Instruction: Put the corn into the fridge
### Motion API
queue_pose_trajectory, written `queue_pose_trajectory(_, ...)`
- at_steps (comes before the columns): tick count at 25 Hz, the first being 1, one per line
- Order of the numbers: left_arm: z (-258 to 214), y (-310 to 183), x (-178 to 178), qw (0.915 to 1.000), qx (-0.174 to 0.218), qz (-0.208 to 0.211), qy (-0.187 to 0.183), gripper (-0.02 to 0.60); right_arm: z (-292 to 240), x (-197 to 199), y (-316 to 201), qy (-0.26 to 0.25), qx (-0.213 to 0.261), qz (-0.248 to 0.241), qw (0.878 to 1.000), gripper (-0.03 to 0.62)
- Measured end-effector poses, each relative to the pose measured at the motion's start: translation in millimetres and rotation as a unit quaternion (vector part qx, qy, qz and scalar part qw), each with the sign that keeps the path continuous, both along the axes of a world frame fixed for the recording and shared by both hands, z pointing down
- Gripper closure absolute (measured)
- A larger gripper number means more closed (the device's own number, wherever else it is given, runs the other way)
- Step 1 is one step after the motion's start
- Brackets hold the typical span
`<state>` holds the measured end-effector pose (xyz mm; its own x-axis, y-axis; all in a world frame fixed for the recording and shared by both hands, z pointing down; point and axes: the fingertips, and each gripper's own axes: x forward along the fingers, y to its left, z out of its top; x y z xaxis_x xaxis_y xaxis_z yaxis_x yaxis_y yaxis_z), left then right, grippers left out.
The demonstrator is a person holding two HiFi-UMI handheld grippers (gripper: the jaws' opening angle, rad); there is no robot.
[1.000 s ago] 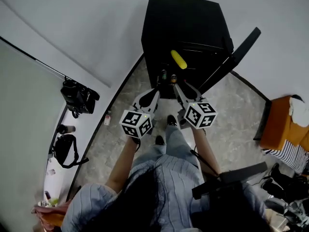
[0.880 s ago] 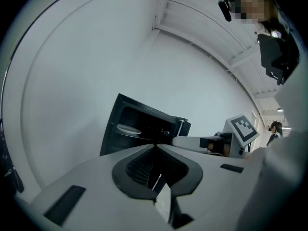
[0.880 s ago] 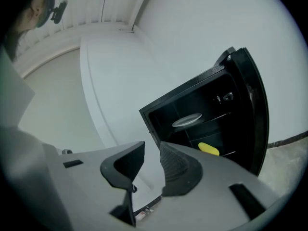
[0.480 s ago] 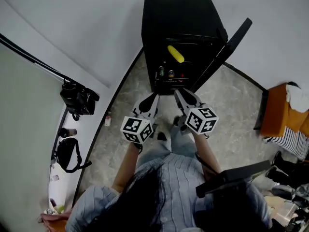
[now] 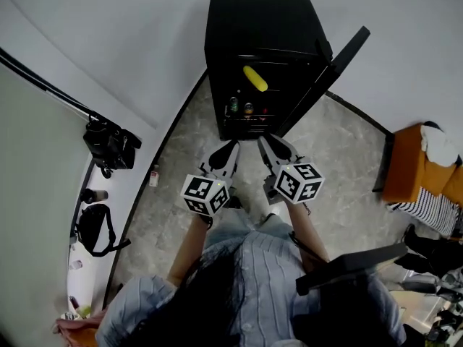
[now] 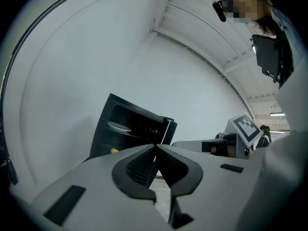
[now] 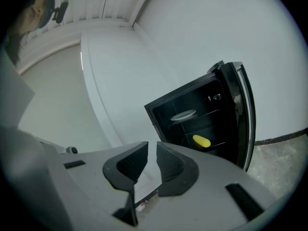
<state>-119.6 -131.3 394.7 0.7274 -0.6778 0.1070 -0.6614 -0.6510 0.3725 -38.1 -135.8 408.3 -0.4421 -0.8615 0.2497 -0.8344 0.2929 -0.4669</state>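
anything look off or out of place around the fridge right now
Only the fridge door stands out: it hangs wide open, although the corn already lies on a shelf inside. Nothing looks spilled, tipped over or damaged on the floor in front of it.

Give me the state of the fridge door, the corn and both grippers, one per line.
fridge door: open.
corn: lying inside the fridge.
left gripper: fingers together, nothing held.
right gripper: fingers have just been closing, narrow gap left, nothing between them.
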Motion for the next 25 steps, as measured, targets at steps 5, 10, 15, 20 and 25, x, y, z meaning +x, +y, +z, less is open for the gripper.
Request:
queue_pose_trajectory(5,-3,15,22,1.0000,0.001,-0.004,-0.001,0.560,7,17,23,0.008,-0.007,-0.009,1.000,0.530)
queue_pose_trajectory(10,-2,35,37,0.9997,-0.002,-0.023,-0.008,0.560,3,34,49,0.009,0.004,-0.036,0.999,0.530)
queue_pose_trajectory(15,-8,61,53,0.9986,-0.005,-0.051,-0.009,0.560,1,65,82,0.010,0.003,-0.049,0.999,0.534)
queue_pose_trajectory(20,-14,91,79,0.9977,-0.002,-0.068,-0.006,0.560,3,103,113,0.014,0.001,-0.054,0.998,0.540)
queue_pose_trajectory(25,-13,128,91,0.9969,-0.003,-0.078,-0.011,0.560,5,116,149,0.020,0.002,-0.067,0.998,0.546)
